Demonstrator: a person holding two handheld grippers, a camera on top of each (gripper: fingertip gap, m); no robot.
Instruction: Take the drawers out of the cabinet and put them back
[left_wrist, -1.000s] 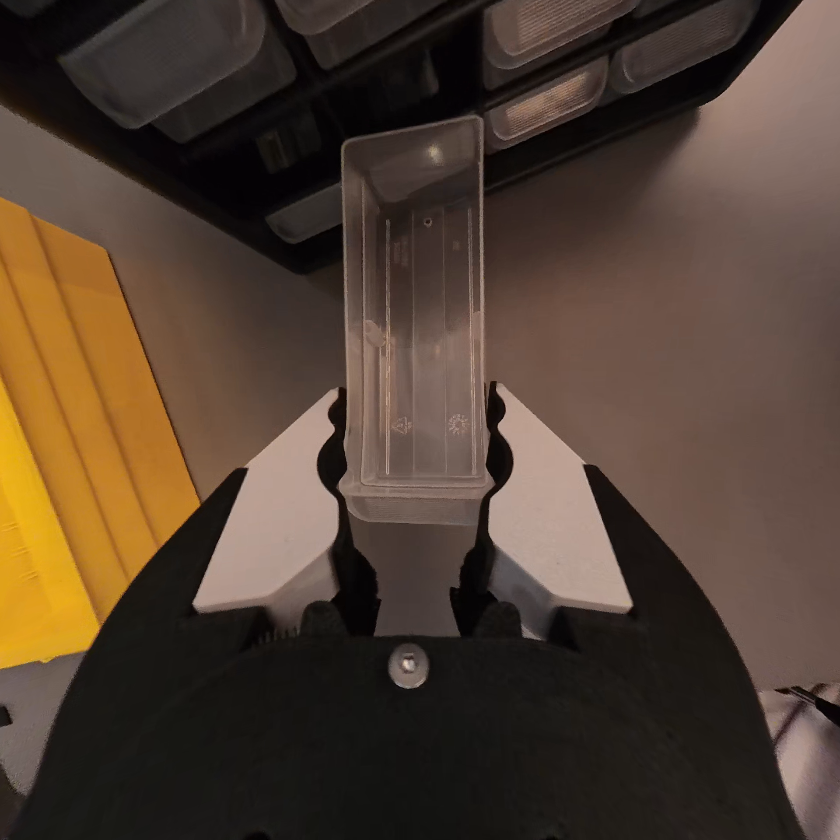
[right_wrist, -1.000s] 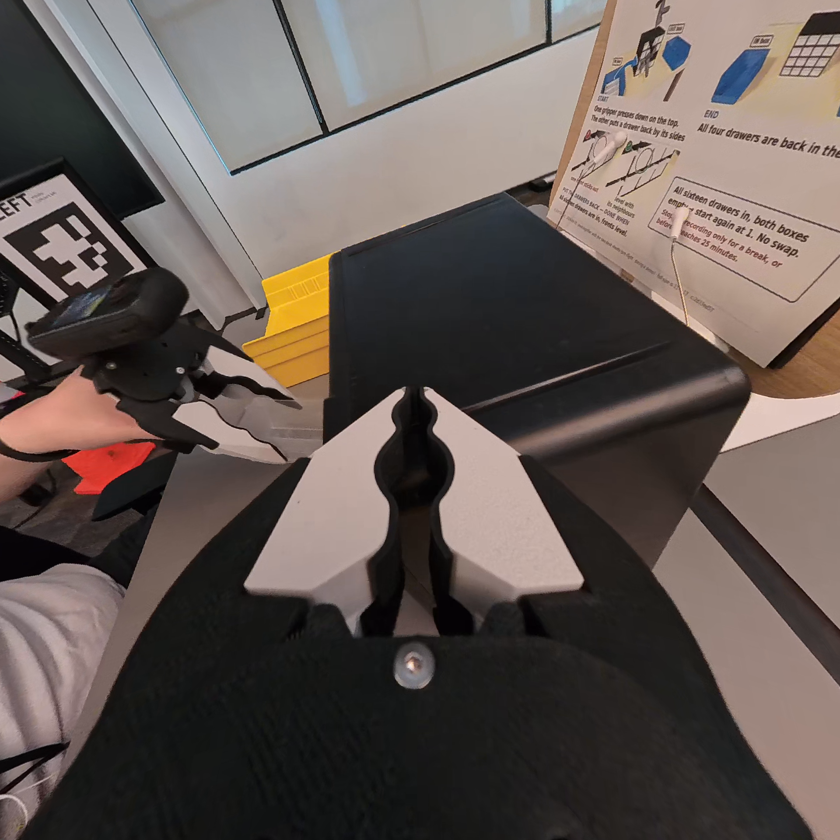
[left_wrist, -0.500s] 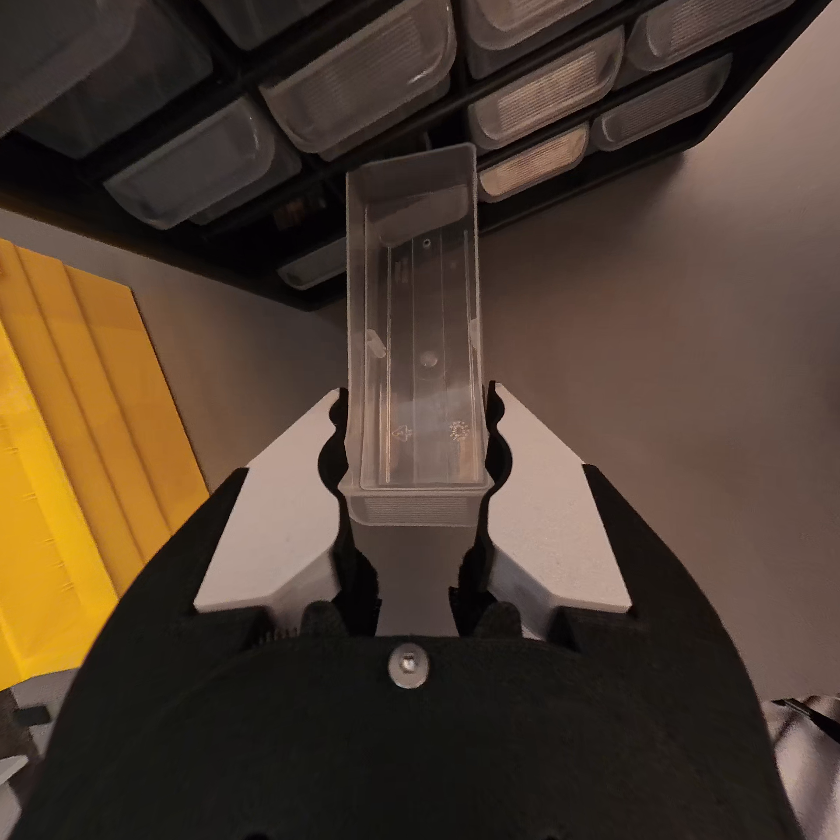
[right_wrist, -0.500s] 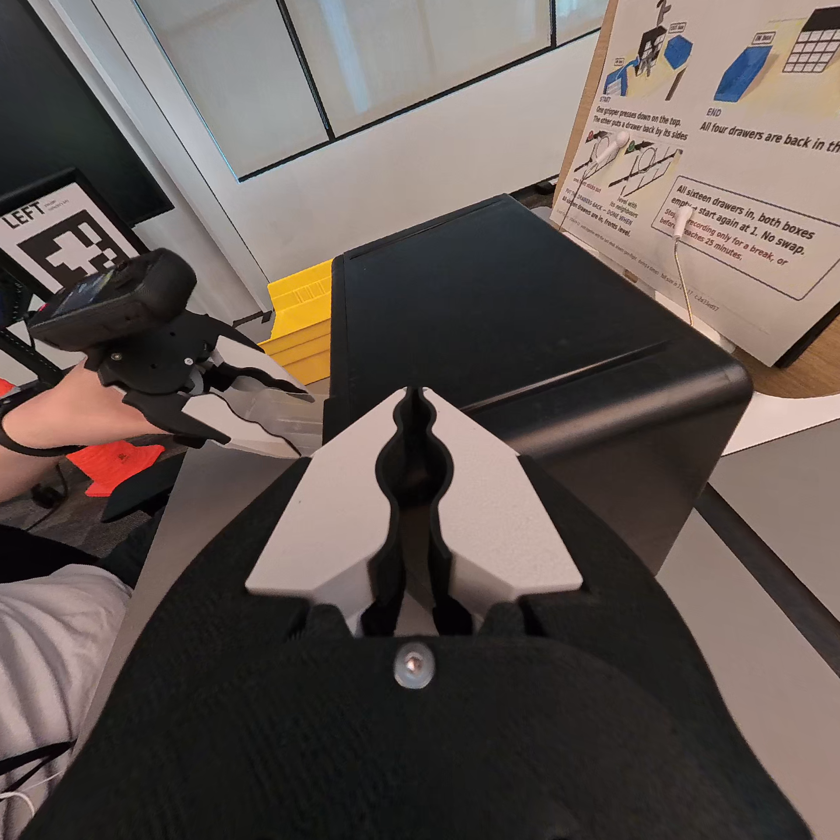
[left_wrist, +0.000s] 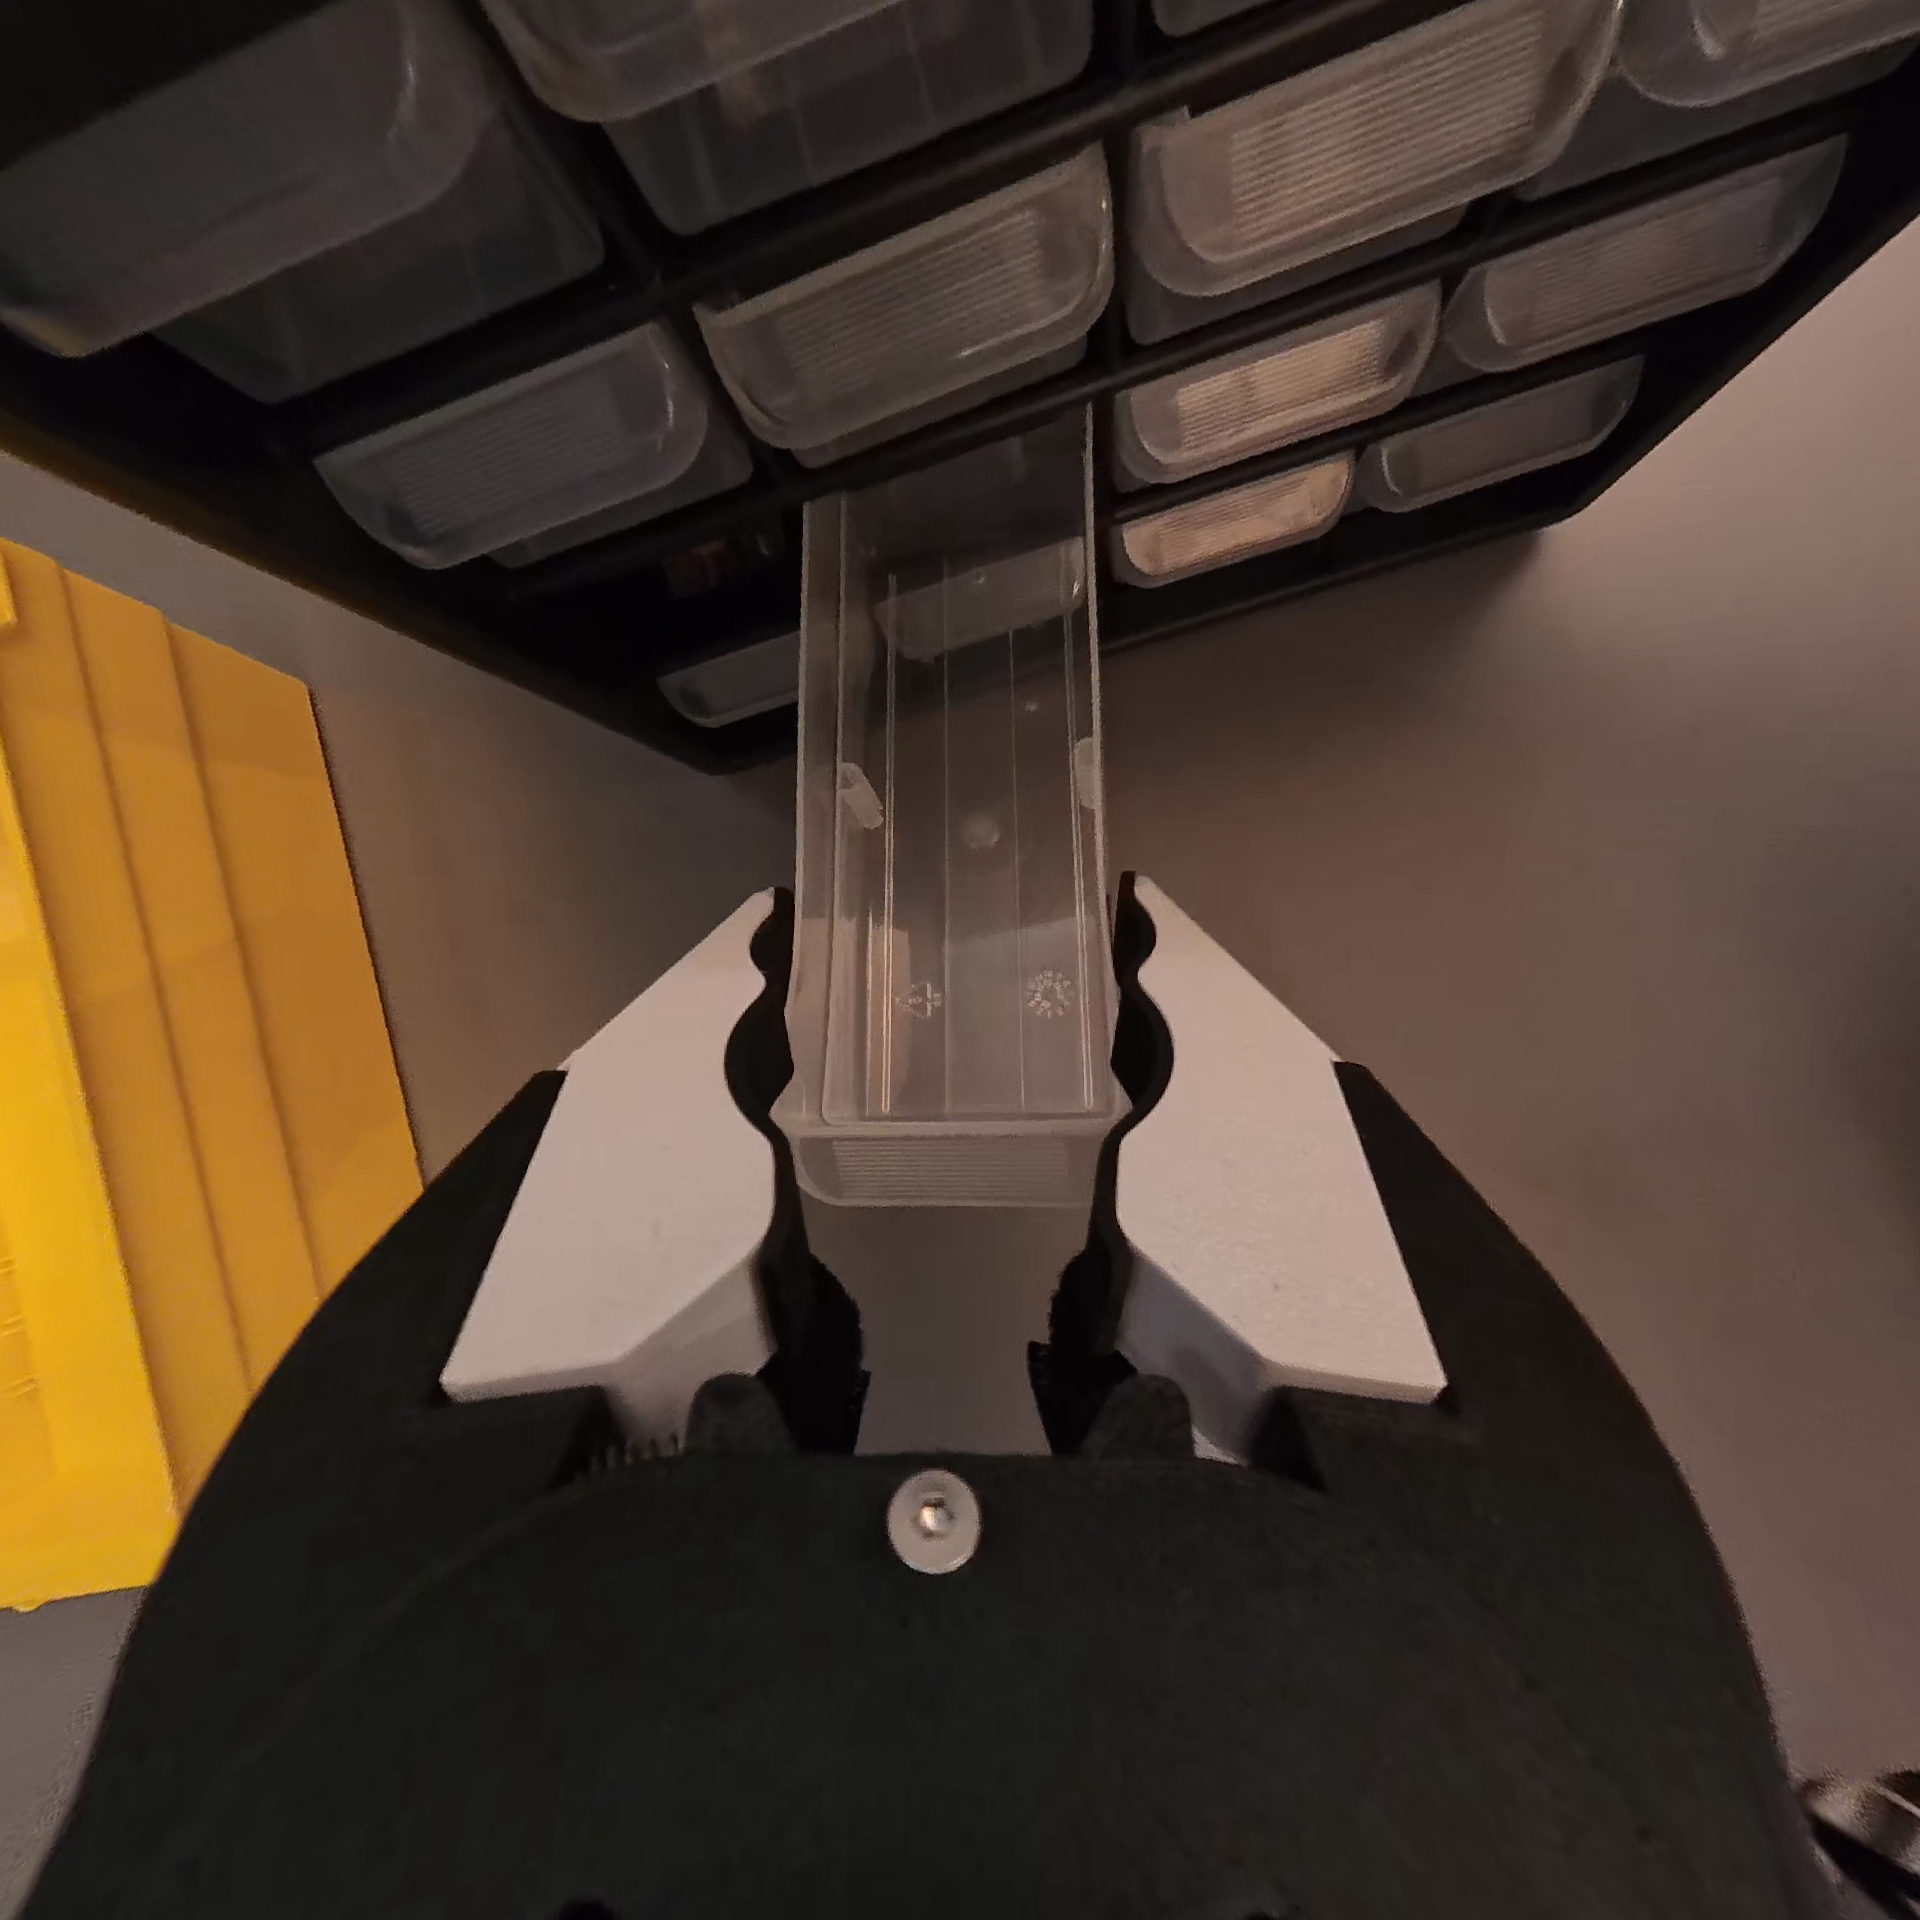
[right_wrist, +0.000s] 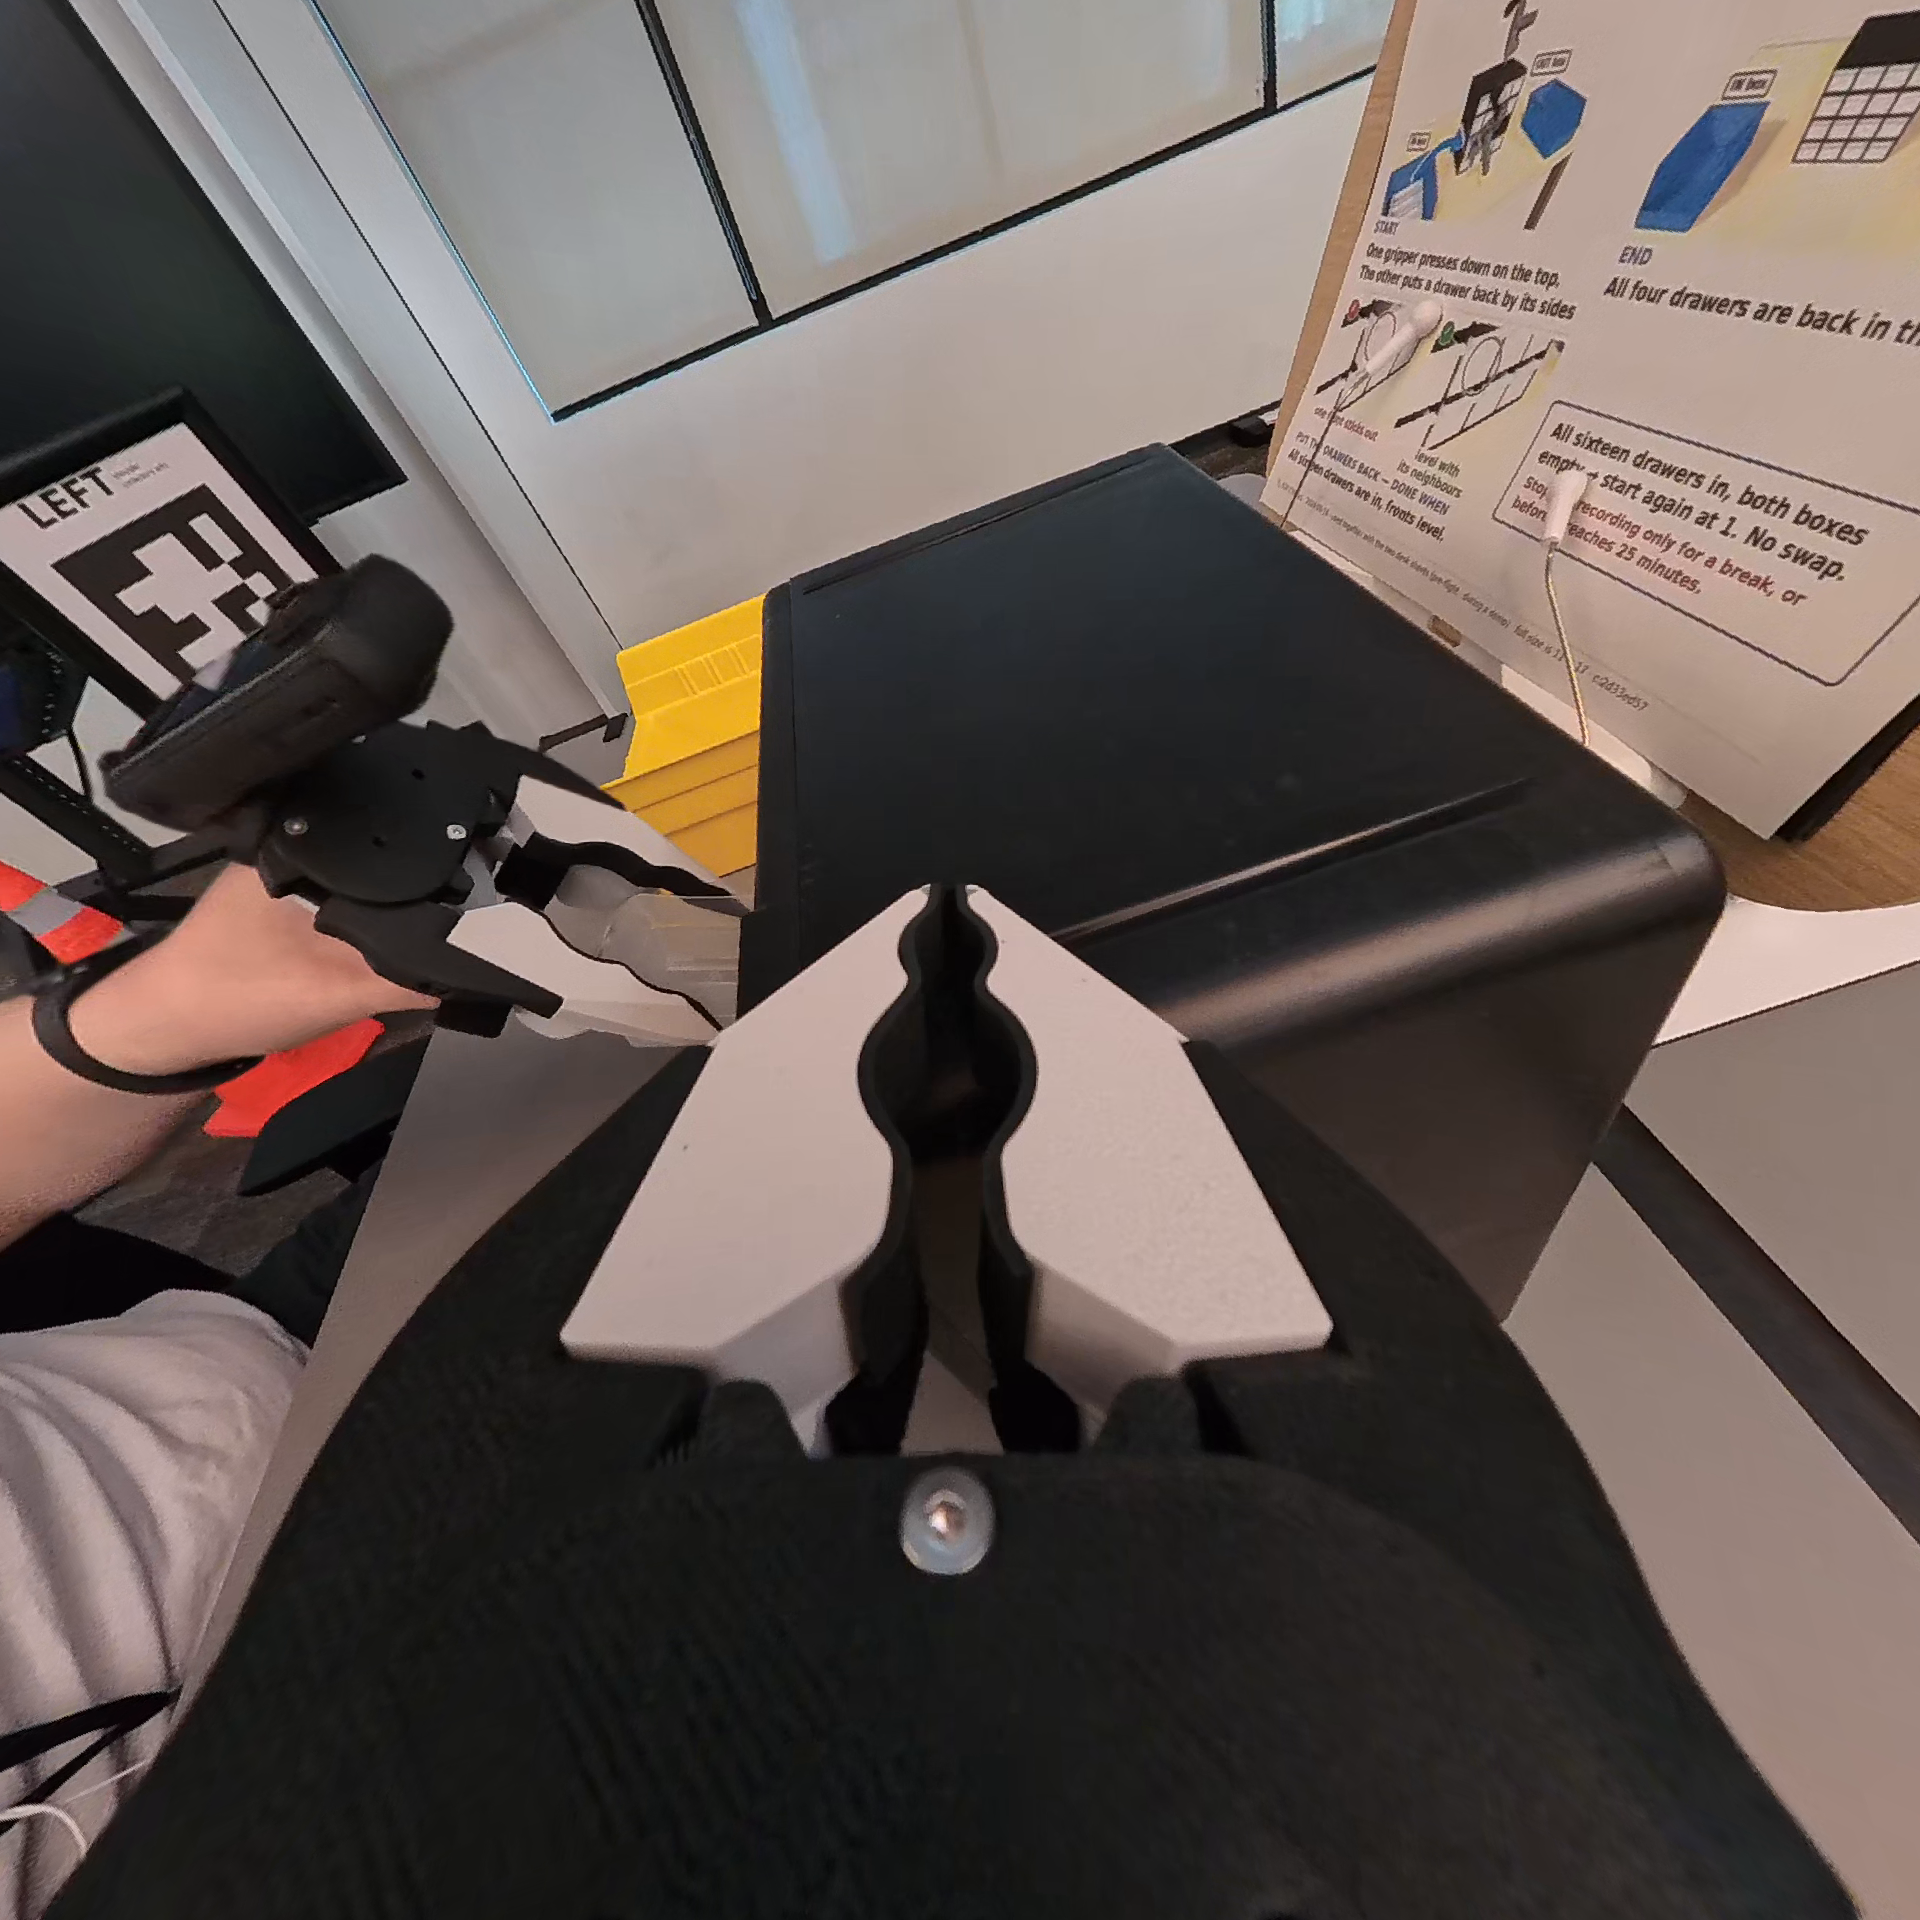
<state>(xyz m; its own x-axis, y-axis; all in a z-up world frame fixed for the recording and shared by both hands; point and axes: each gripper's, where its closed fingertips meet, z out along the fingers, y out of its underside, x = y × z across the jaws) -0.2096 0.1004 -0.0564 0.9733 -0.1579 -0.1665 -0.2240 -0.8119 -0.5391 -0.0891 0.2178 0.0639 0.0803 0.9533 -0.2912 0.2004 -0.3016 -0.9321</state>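
Note:
My left gripper (left_wrist: 953, 891) is shut on the sides of a clear plastic drawer (left_wrist: 956, 997) near its front. The drawer's far end sits in the mouth of an open slot low in the black cabinet (left_wrist: 582, 634). Clear drawers fill the slots around it. In the right wrist view the left gripper (right_wrist: 717, 961) holds the drawer (right_wrist: 681, 930) against the cabinet's front face. My right gripper (right_wrist: 945, 894) is shut and empty. Its tips are over the front edge of the cabinet's top (right_wrist: 1091, 727); I cannot tell whether they touch it.
A yellow bin (left_wrist: 125, 1039) lies on the grey table left of the cabinet; it also shows in the right wrist view (right_wrist: 696, 707). An instruction poster (right_wrist: 1621, 364) stands behind the cabinet on the right. A person's arm (right_wrist: 156, 1039) holds the left gripper. Tip to tip, the grippers are about 20 cm apart.
My left gripper has carried the drawer forward to the cabinet, and its far end has reached the open slot. The right gripper has stayed shut over the cabinet top.

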